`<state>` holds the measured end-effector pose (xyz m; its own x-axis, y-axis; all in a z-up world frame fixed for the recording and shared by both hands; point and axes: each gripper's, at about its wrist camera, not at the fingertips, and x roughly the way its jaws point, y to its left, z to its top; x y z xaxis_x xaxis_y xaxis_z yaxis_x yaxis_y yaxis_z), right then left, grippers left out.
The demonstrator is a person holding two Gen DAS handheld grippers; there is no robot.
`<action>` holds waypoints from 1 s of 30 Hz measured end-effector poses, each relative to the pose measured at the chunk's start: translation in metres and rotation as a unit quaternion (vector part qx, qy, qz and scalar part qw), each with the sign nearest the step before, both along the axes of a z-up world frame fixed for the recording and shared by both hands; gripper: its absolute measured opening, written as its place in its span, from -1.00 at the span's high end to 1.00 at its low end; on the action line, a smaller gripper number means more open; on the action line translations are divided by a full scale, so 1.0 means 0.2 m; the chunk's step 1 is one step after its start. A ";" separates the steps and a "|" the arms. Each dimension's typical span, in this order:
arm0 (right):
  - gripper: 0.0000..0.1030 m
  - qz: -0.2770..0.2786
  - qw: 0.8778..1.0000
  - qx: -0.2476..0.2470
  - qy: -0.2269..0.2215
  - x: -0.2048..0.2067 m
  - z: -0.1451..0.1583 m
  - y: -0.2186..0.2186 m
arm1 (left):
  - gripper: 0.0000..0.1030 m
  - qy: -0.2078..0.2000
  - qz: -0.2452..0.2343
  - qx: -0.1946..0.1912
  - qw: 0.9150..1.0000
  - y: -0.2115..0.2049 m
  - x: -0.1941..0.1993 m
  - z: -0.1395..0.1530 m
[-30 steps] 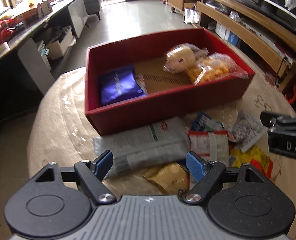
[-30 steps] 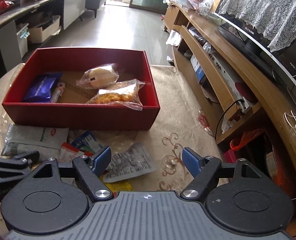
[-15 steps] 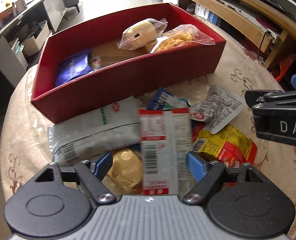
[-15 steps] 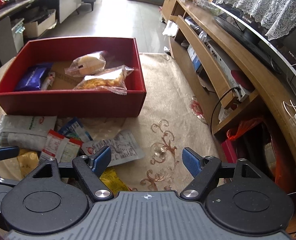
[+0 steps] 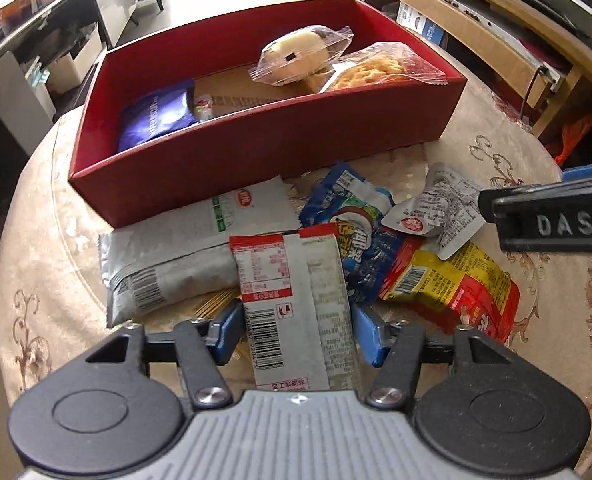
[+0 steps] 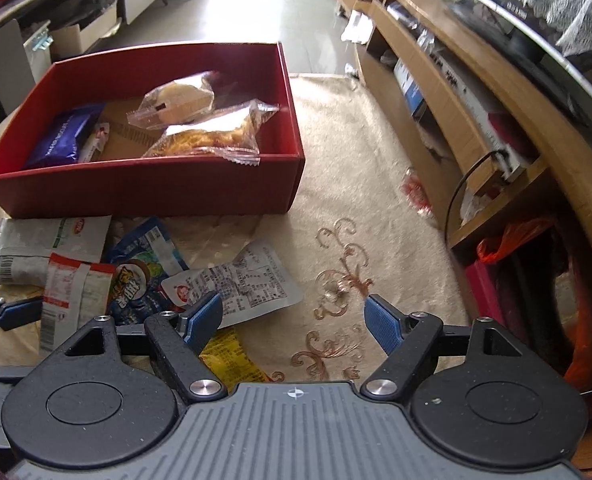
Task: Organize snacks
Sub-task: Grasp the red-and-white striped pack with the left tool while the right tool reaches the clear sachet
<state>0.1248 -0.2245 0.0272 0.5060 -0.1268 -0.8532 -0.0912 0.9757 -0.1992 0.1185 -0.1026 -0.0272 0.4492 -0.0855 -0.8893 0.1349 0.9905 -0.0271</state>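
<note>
Your left gripper has just been closing, and its blue fingers now clasp the red-and-white packet by its two long edges. The packet runs straight out between the fingers, its far end lying on the grey bag and the blue wrapper.

Your right gripper stands released with nothing between its fingers. The white sachet lies just ahead of its left finger, the yellow bag under that finger, and bare tablecloth ahead of the right one.

Beyond both grippers stands the red box, its near wall just past the pile. Inside it, a purple packet lies left, a bun and a fried snack right, with bare floor between.
</note>
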 end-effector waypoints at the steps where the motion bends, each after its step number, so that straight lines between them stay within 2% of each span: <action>1: -0.61 -0.007 1.000 0.004 0.003 0.02 -0.01 -0.01 | -0.03 0.001 0.000 -0.002 1.000 0.01 0.00 0.00; 3: -0.61 -0.008 1.000 0.001 0.004 0.04 -0.02 0.00 | -0.03 0.004 -0.003 -0.005 1.000 0.01 -0.01 0.00; 8: -0.61 0.030 0.999 -0.007 0.022 0.10 -0.08 0.09 | -0.06 0.009 -0.013 -0.004 1.000 0.01 -0.01 0.00; 13: -0.64 0.066 0.996 -0.001 0.055 0.16 -0.16 0.17 | -0.20 0.014 -0.025 -0.003 1.000 -0.01 -0.02 -0.01; 18: -0.62 0.065 0.996 -0.001 0.055 0.21 -0.20 0.17 | -0.24 0.012 -0.035 0.007 0.999 -0.02 -0.03 -0.01; 21: -0.38 0.054 0.996 0.022 0.062 0.22 -0.19 0.14 | -0.25 0.013 -0.032 0.005 0.999 0.00 -0.03 -0.01; 23: 0.03 0.042 0.996 0.041 0.060 0.21 -0.15 0.11 | -0.25 0.016 -0.027 -0.002 0.999 0.02 -0.02 -0.01; 24: 0.14 0.036 0.996 0.054 0.062 0.21 -0.14 0.08 | -0.25 0.018 -0.025 -0.005 1.000 0.03 -0.02 0.00; 27: 0.19 0.031 0.994 0.066 0.079 0.16 -0.14 0.03 | -0.26 0.020 -0.023 -0.008 0.999 0.03 -0.02 0.00; 30: 0.06 0.037 0.992 0.074 0.100 0.10 -0.14 0.00 | -0.29 0.022 -0.027 -0.002 0.999 0.02 -0.02 -0.01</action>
<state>0.1442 -0.2240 -0.0003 0.3290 0.0385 -0.9436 -0.1871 0.9820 -0.0252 0.1150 -0.0989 -0.0295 0.4052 -0.1118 -0.9074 0.1862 0.9818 -0.0378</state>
